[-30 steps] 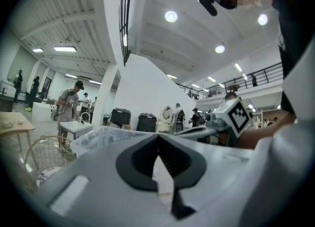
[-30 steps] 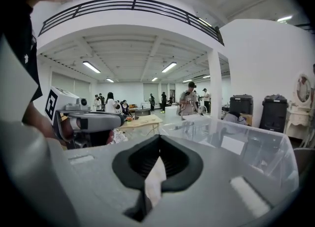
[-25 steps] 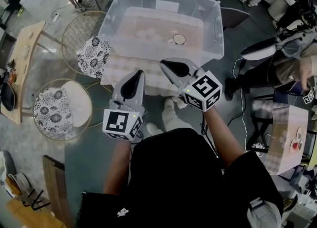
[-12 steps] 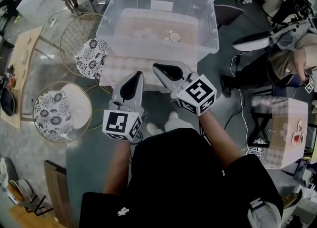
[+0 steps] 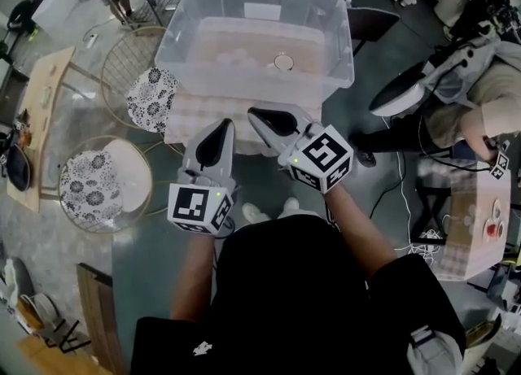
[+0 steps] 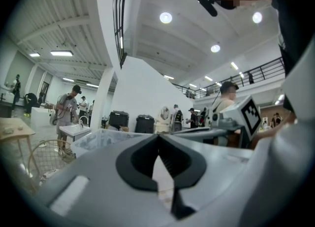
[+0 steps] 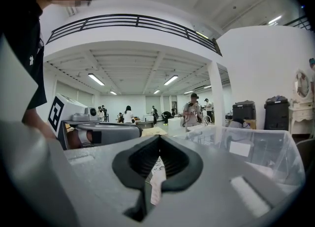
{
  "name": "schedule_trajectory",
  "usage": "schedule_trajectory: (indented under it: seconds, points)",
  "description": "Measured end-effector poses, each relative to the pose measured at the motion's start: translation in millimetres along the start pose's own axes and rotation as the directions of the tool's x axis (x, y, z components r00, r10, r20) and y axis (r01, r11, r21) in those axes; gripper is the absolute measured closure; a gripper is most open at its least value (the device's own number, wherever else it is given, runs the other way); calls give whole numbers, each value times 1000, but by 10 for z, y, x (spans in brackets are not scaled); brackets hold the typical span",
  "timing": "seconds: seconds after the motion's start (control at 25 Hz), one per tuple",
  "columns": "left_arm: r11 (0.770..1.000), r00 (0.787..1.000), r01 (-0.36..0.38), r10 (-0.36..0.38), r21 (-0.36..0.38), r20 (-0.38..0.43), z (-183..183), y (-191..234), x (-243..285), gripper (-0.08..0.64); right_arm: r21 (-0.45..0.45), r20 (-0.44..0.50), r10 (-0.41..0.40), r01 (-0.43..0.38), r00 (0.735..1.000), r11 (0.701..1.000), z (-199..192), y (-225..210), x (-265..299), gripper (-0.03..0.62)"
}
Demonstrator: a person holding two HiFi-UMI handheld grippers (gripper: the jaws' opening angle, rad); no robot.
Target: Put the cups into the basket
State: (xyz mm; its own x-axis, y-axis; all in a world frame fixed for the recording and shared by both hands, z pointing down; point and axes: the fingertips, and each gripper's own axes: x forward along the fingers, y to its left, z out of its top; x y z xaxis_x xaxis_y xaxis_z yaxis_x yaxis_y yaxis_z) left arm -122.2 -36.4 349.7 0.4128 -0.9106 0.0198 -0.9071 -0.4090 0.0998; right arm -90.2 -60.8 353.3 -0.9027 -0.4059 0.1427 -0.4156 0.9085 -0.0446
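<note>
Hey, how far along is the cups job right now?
Done: one small round cup sits inside the clear plastic bin; pale shapes beside it may be more cups, too faint to tell. In hand: nothing, the left gripper and right gripper are both shut and empty. Left: no cups show on the checked cloth, so probably little.

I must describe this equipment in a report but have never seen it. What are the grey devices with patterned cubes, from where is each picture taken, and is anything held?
There is no robot: a person holds a gripper in each hand, the left gripper and the right gripper; the cubes are part of them. One picture comes from a camera on the person's head, looking down. The other two come from cameras riding on the grippers. Ahead, a clear plastic bin stands on a cloth-covered table, with a small cup inside. Both grippers' fingers are closed and hold nothing.
</note>
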Motion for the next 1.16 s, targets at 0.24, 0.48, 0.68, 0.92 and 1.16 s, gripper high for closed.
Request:
schedule_trajectory:
  seconds: [0.24,0.48,0.68,0.92,1.16]
  points:
    - [1000,1000,-6,6,7,4,30,-255,68,572,5,14,11,-11,1000,1000,21,-17,-196,591]
    - [1000,1000,-28,28,9,0,29,-383,83,572,19,24,28,-28,999,999,10,-34,-344,591]
    - [999,999,-41,41,-1,-1,12,-464,84,572,28,31,40,-41,999,999,-9,-61,-423,591]
    - [999,999,-54,54,-6,-3,5,-501,49,572,33,40,47,-48,998,998,0,-82,-460,591]
    - [998,998,-68,68,5,-14,-36,-522,42,572,36,41,54,-55,998,998,-10,-78,-497,591]
